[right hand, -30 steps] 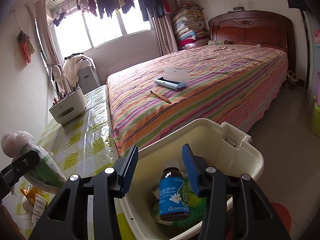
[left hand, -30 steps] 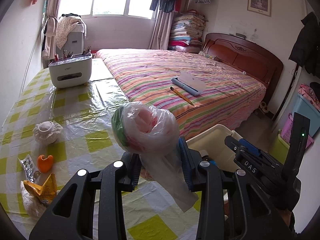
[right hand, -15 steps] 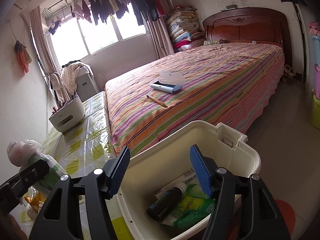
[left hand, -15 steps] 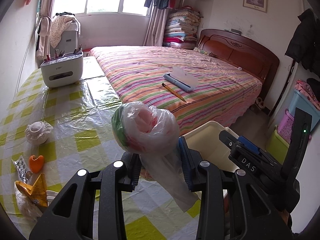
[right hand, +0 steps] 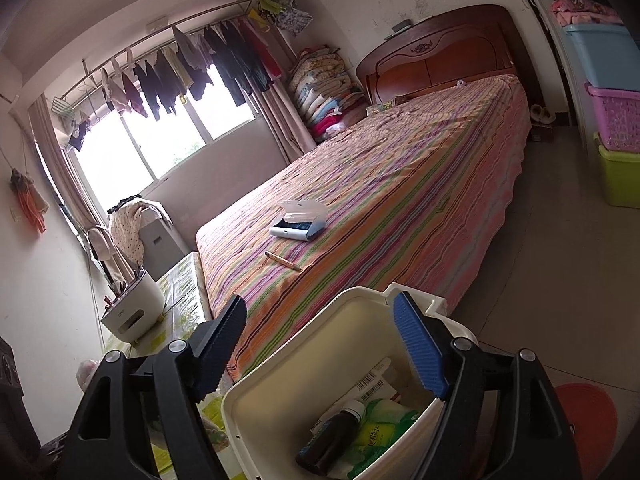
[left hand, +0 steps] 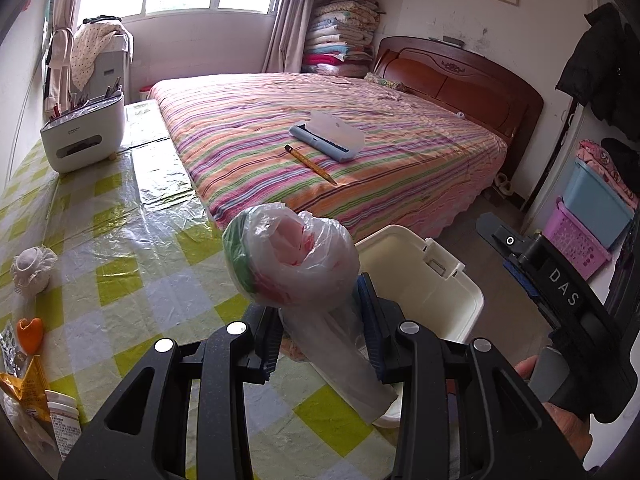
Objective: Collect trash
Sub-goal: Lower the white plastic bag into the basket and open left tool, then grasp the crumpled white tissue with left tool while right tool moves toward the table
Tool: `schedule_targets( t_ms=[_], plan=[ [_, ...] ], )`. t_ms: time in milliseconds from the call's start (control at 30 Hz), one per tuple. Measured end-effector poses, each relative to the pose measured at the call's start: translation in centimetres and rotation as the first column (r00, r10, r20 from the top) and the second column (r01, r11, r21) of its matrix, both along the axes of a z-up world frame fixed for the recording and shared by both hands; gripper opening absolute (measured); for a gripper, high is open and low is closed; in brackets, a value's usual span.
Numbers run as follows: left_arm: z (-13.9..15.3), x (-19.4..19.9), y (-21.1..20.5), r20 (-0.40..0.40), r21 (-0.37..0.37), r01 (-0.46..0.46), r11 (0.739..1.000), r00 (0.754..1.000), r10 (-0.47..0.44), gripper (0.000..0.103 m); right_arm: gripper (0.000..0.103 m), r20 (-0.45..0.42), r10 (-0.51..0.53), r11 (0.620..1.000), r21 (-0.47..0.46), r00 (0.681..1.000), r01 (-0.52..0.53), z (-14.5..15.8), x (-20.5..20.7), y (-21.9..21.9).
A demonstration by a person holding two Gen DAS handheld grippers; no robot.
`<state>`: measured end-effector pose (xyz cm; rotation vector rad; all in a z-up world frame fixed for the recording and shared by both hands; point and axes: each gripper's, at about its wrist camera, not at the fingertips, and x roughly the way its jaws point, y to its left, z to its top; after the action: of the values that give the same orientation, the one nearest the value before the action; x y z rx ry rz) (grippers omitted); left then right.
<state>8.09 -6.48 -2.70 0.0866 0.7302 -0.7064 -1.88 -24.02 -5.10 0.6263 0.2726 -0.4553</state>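
**Bottle dropped in the bin, bagged trash held over the table edge**

Since a second ago the right gripper (right hand: 326, 344) has spread wide and let the dark bottle (right hand: 332, 436) go; it now lies on its side in the cream bin (right hand: 280, 364), against a green packet (right hand: 376, 434). The left gripper (left hand: 320, 320) stays pinched on the clear plastic bag (left hand: 292, 256) of pink and green trash, held above the table's edge just beside the bin (left hand: 460, 292). On the checked tablecloth (left hand: 120, 248) lie an orange peel (left hand: 30, 334) and a yellow wrapper (left hand: 28, 384). Farther off, a pencil (left hand: 310, 164) rests on the striped bed (left hand: 400, 148).
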Motion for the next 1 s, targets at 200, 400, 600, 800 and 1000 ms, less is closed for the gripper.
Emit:
schedule_targets(
  t_ms=[200, 400, 600, 800, 1000],
  plan=[
    [-0.8, 0.3, -1.5, -0.035, 0.007, 0.034, 0.999, 0.999, -0.033, 0.034, 0.076, 0.047, -0.035, 0.999, 0.035, 0.998, 0.034, 0.1, -0.9, -0.6],
    [-1.0, -0.1, -3.2, -0.058, 0.002, 0.087, 0.996, 0.995, -0.087, 0.037, 0.076, 0.078, -0.05, 0.998, 0.042, 0.996, 0.047, 0.2, -1.3, -0.8],
    [-0.9, -1.2, -3.6, -0.016, 0.01, 0.082, 0.997, 0.997, -0.081, 0.073, 0.076, 0.073, -0.053, 0.998, 0.048, 0.996, 0.049, 0.0, -1.4, -0.9],
    [0.7, -1.2, -0.5, 0.016, -0.023, -0.003, 1.0, 1.0, 0.004, 0.074, 0.077, 0.069, -0.032, 0.999, 0.043, 0.997, 0.029, 0.0, -1.2, -0.5],
    [1.8, -0.6, 3.6, 0.035, -0.032, -0.1, 0.994, 0.994, 0.101, 0.077, 0.077, 0.044, 0.022, 0.999, 0.041, 0.999, -0.024, -0.1, -0.1, 0.6]
  ],
)
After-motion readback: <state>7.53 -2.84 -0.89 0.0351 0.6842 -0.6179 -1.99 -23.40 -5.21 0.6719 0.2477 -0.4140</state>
